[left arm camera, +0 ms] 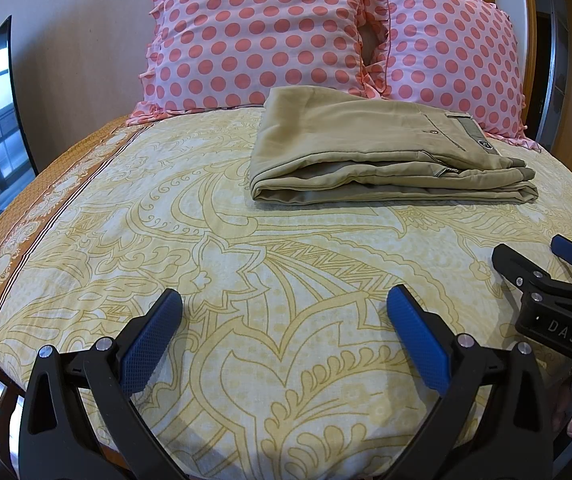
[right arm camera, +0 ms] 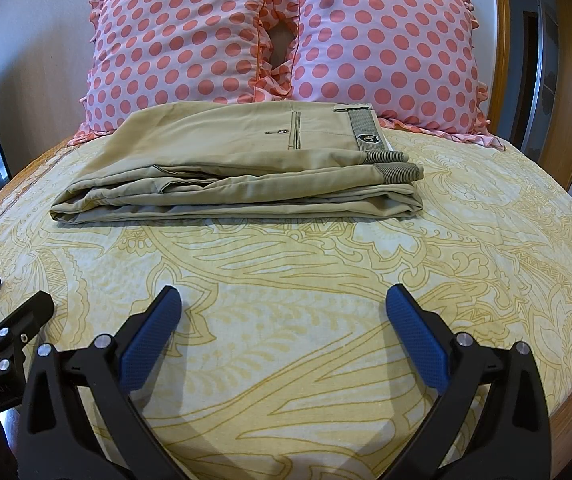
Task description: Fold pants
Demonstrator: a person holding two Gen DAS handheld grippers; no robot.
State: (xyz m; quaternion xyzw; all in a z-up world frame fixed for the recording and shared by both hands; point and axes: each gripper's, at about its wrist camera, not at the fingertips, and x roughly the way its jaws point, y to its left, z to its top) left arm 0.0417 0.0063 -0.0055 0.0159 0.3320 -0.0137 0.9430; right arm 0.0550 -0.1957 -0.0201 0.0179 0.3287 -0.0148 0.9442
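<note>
Both grippers, left gripper and right gripper, hover wide apart and empty-jawed over the bedsheet. Beyond them, the khaki pants lie in a stacked fold near the polka-dot pillows; folding looks finished.

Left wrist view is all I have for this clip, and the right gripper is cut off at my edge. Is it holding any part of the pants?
Observer: No. The right wrist view shows the right gripper open, with only bedsheet between its fingers. The pants lie folded farther back on the bed.
Operator: Are the leg ends tucked into the stack?
Observer: No. Two ribbed cuffs show at the stack's right end, one above the other, below the waistband patch.
</note>
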